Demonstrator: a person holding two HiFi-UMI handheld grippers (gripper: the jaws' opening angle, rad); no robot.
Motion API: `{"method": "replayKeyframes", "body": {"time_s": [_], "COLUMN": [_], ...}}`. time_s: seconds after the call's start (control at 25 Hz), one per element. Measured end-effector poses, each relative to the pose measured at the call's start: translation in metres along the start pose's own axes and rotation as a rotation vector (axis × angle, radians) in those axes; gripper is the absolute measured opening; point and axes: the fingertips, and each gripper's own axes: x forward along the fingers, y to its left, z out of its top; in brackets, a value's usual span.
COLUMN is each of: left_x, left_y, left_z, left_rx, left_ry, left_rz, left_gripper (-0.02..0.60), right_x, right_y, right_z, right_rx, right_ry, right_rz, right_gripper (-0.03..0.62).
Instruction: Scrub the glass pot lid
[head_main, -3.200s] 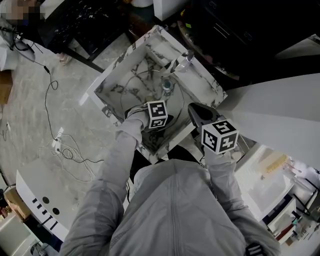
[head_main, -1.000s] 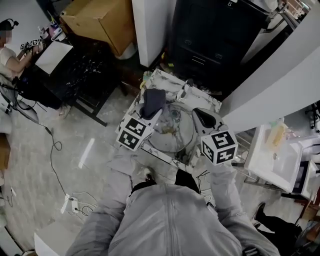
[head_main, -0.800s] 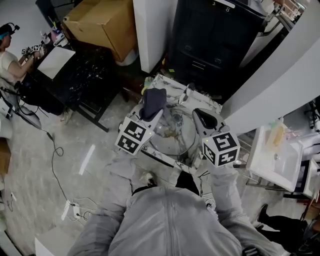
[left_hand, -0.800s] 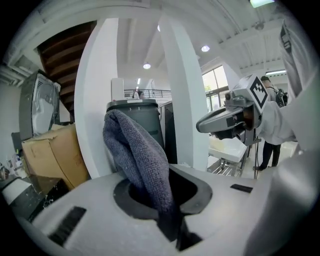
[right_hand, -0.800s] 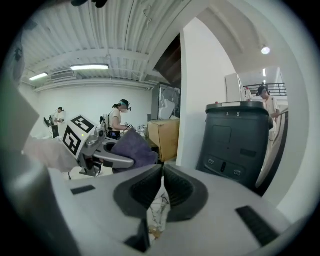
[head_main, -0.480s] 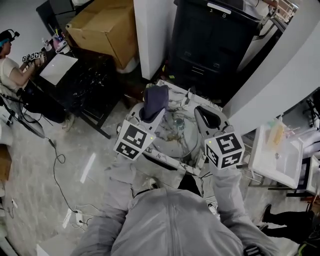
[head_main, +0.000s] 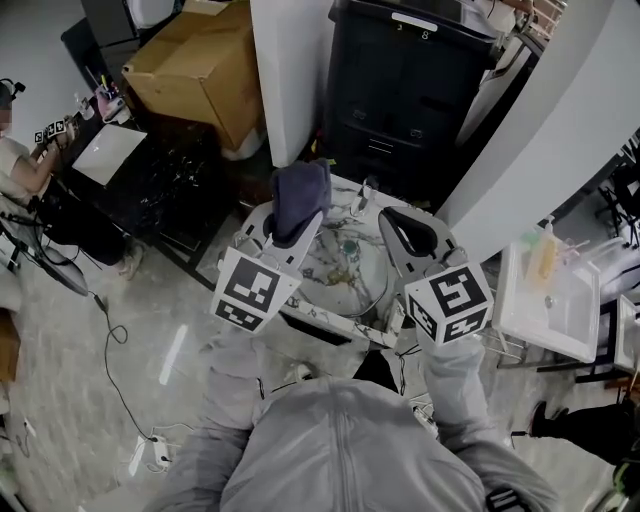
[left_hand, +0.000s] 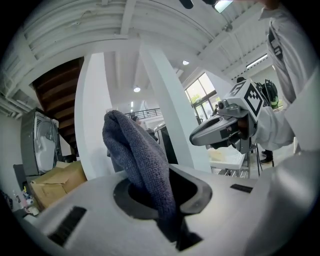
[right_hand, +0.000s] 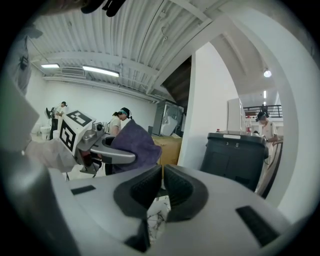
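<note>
The glass pot lid (head_main: 352, 283) lies below, between both claws (flat in the marbled basin (head_main: 322, 324)). The left claw (head_main: 291, 230), clamped on the dark cloth (head_main: 299, 198), hangs over its far-left side, while the right claw (head_main: 391, 223) is pinched empty.

There's the glass pot lid (head_main: 356, 276), round and see-through with a thin metal rim, down inside the marbled sink (head_main: 330, 325), its small knob showing near the middle. The marble veins read straight through the glass. Whether it lies flat or leans, can't tell from here. Above the sink's left side, the dark blue-grey cloth (left_hand: 136, 155) stands bunched and upright, pinched at its lower end in the left tongs (left_hand: 165, 194).
</note>
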Motion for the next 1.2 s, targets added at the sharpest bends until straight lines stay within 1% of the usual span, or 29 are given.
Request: {"method": "replayKeyframes", "body": {"time_s": [0.16,0.4,0.96,1.2], "left_x": [-0.003,-0.006,-0.016,-0.017], "left_y": [-0.005,-0.009,-0.015,-0.018], "left_z": [0.004,-0.002,-0.012,-0.008], "left_rx": [0.008,0.003,-0.015,-0.004], "left_ry": [-0.013,-0.009,0.001,-0.009], "left_rz": [-0.008,-0.02,-0.034,-0.04], "left_gripper": [0.066,0.066,0.066,0.066], "right_x": [-0.006,-0.011,-0.008,-0.011], "right_y": [0.002,0.001,0.015,0.016], "right_z": [0.0,-0.005,-0.012,-0.013], "right_rx": [-0.006,0.004,0.015,0.013], "right_ry": [0.008,0.02,0.027,0.027], "right_rz": [-0.016,-0.037,-0.014,-0.016], "right_gripper": [0.034,0.034,0.034,0.034]}}
